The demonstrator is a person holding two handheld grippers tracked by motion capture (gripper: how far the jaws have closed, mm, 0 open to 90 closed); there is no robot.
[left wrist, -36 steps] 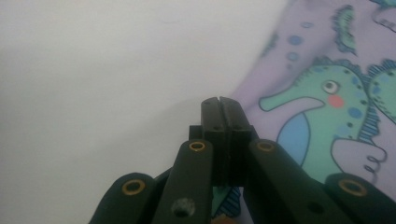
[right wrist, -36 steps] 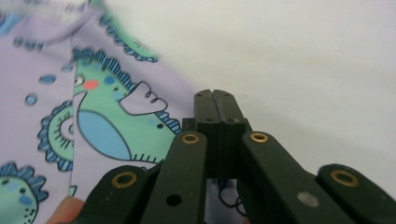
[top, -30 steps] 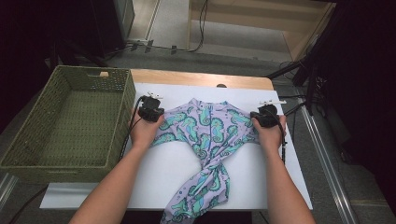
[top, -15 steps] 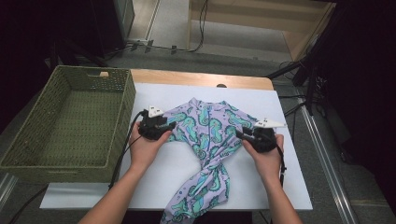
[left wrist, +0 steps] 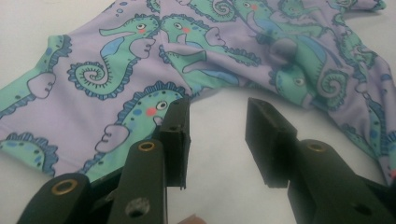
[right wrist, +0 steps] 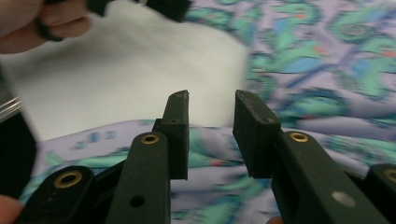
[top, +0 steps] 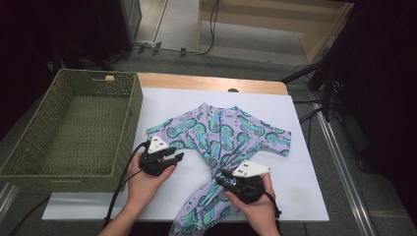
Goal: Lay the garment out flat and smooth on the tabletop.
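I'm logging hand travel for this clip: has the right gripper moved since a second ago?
Yes. In the high view the right gripper has come from the garment's right sleeve toward the sheet's near edge, over the bunched legs; jaws open, empty.

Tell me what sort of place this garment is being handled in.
Probably a lab or recording workspace, not a home: a table covered with a white sheet, loose cables trailing across the bare floor behind it, and a black stand beside it.

A lilac baby romper (top: 221,135) printed with teal seahorses lies spread, front up, legs bunched, on the white sheet.
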